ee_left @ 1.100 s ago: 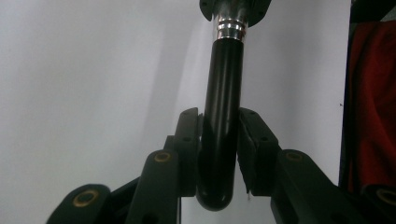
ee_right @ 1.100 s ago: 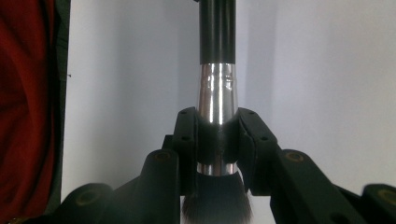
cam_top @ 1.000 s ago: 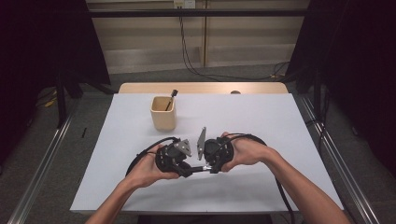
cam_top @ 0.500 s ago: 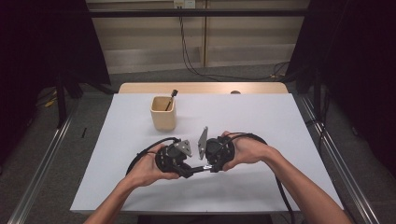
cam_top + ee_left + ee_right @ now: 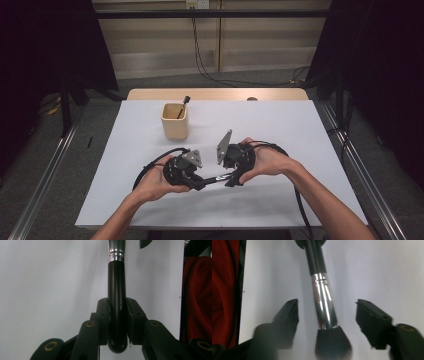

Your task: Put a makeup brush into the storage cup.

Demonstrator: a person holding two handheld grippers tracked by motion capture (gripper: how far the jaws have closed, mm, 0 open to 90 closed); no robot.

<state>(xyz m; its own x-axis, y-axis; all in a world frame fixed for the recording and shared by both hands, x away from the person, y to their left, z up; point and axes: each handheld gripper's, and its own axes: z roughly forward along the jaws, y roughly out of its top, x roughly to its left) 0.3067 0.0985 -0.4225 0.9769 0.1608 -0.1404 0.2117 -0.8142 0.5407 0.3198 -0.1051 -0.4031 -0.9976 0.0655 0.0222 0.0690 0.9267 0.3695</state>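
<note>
Now | left gripper (image 5: pixel 117 315) clamps brush (image 5: pixel 324 307) handle | right gripper (image 5: pixel 327 315) agape, bristles between jaws

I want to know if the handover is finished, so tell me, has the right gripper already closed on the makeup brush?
No, the right gripper stands open, its jaws apart on either side of the makeup brush without touching it.

Left claw (image 5: pixel 117 315) clamped tight, right claw (image 5: pixel 327 315) spread wide, tips facing, both hand-held low.
</note>
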